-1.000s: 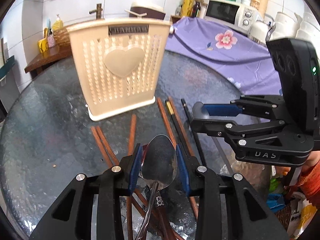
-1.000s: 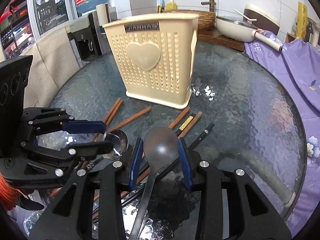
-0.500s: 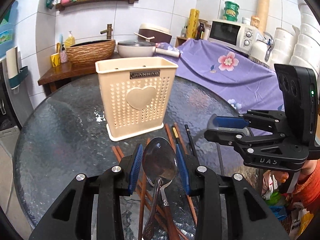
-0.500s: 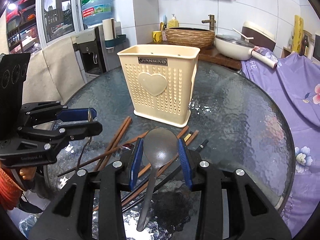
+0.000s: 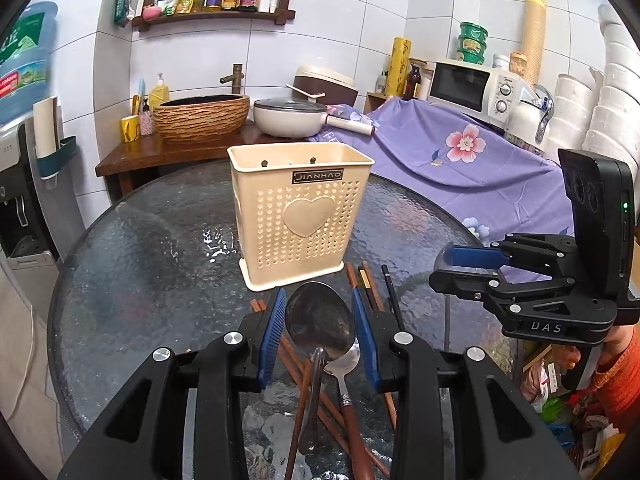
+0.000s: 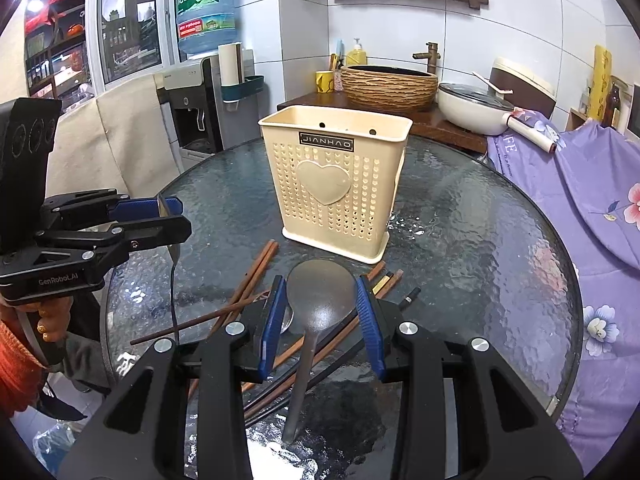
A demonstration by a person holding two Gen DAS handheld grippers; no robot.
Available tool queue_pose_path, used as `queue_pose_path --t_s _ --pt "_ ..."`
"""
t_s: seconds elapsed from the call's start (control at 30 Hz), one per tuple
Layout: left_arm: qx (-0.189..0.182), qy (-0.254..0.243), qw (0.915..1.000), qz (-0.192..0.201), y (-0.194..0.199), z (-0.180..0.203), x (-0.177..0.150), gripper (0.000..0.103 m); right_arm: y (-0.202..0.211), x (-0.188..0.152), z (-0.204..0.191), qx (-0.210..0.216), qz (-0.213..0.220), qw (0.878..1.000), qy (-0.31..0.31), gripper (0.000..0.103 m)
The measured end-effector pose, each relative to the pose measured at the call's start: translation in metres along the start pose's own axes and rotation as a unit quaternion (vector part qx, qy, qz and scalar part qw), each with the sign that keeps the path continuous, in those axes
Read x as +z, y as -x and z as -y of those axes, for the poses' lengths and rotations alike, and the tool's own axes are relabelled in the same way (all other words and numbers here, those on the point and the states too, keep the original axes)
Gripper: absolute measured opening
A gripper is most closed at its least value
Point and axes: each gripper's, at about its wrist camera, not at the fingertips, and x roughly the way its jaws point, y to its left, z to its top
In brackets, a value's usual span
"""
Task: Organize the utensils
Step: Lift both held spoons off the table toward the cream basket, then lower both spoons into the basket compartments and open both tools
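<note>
A cream perforated utensil holder (image 5: 300, 216) with a heart stands upright on the round glass table (image 5: 140, 264); it also shows in the right wrist view (image 6: 334, 184). My left gripper (image 5: 320, 322) is shut on a steel spoon (image 5: 319, 320), held above the table. My right gripper (image 6: 320, 312) is shut on a grey matte spoon (image 6: 320, 294), also lifted. Several wooden and black chopsticks (image 6: 256, 276) and a brown-handled spoon (image 5: 346, 364) lie on the glass in front of the holder.
A purple floral cloth (image 5: 460, 160) covers the counter at right, with a microwave (image 5: 474, 86). A wooden shelf with a basin (image 5: 200, 118) and a pan (image 5: 286, 118) stands behind the table. A water dispenser (image 6: 192, 108) stands at left.
Both grippers have risen and pulled back from the table with their spoons; the holder now looks smaller and farther, and more of the room shows.
</note>
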Motion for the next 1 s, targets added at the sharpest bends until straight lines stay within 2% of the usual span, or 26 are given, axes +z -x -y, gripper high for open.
queue_pose_path --t_s 0.63,0.83,1.0 --pt "0.001 0.003 0.9997 0.022 0.017 -0.006 0.019 0.033 0.017 0.014 0.006 0.020 0.012 1.000 -0.004 0.036" --pt "-0.002 0.008 0.9995 0.029 0.018 -0.010 0.033 0.033 0.023 0.029 0.006 0.025 0.020 0.999 -0.001 0.036" --pt "-0.006 0.011 0.9990 0.042 0.019 -0.012 0.062 0.033 0.031 0.054 0.008 0.030 0.038 0.999 0.001 0.036"
